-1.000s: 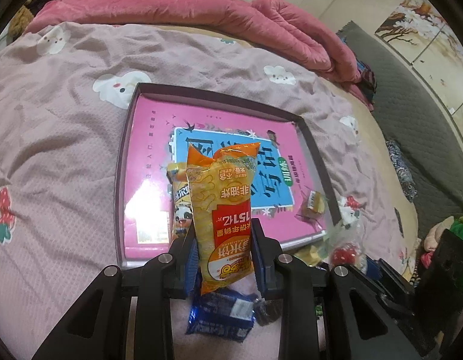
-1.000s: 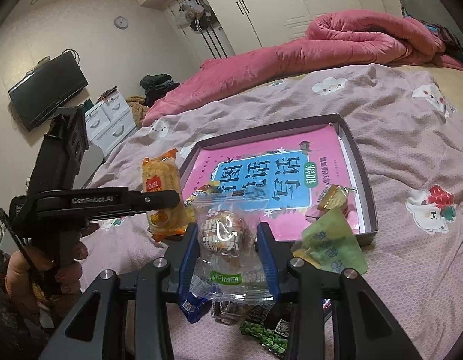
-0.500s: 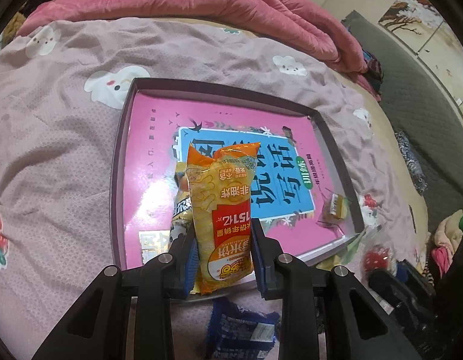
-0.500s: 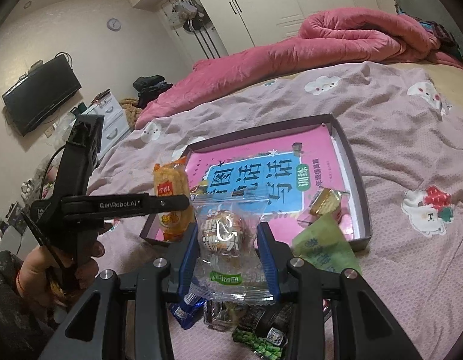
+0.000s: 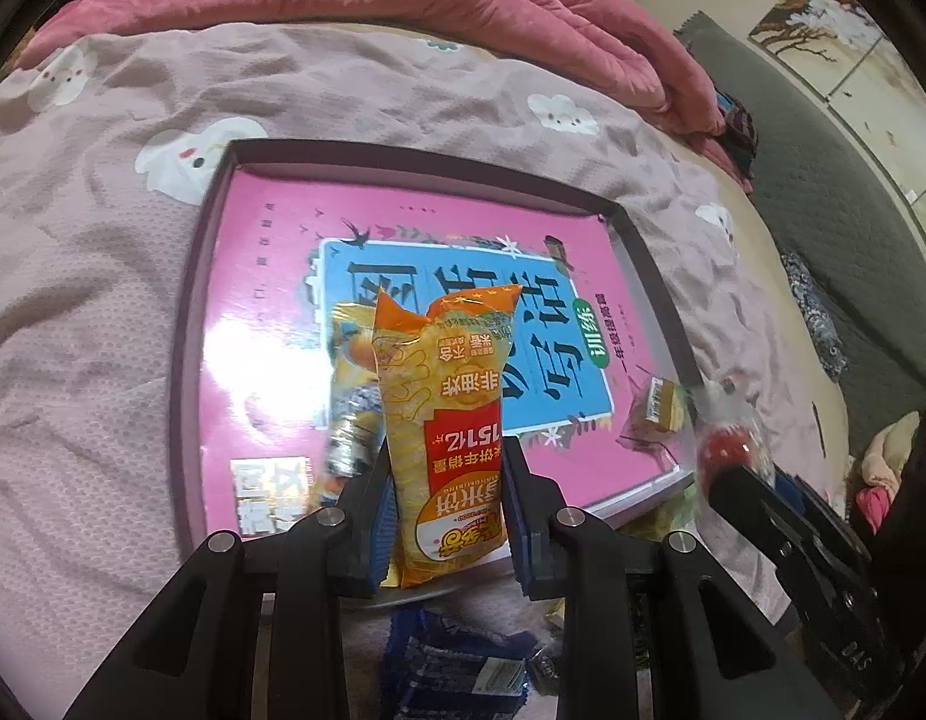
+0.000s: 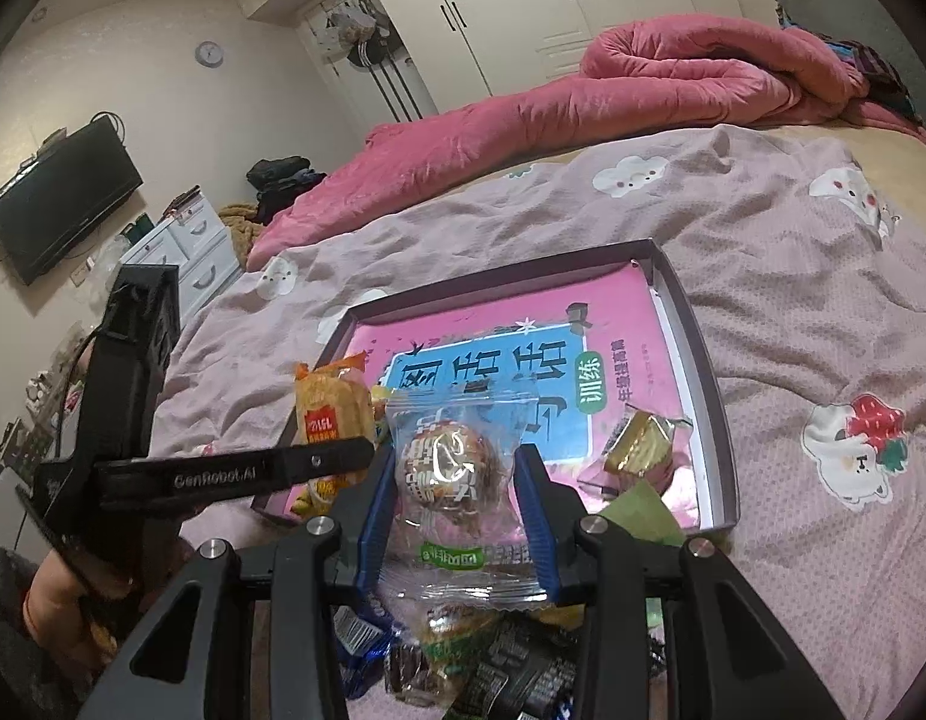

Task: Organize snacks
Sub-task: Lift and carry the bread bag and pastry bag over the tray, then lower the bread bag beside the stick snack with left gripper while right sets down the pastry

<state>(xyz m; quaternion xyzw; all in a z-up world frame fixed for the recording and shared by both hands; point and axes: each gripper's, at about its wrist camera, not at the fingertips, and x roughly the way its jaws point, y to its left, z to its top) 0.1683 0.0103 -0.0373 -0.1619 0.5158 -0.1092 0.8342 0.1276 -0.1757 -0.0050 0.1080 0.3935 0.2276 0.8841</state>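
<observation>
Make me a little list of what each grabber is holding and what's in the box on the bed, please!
left gripper: shut on an orange and yellow rice cracker packet, held upright over the box
right gripper: shut on a clear plastic packet with a round brown pastry
box: shallow dark purple tray on a pink cartoon-print bedsheet
inside the box: pink and blue book, small gold-wrapped snack
loose pile: blue and dark wrapped snacks in front of the tray
</observation>
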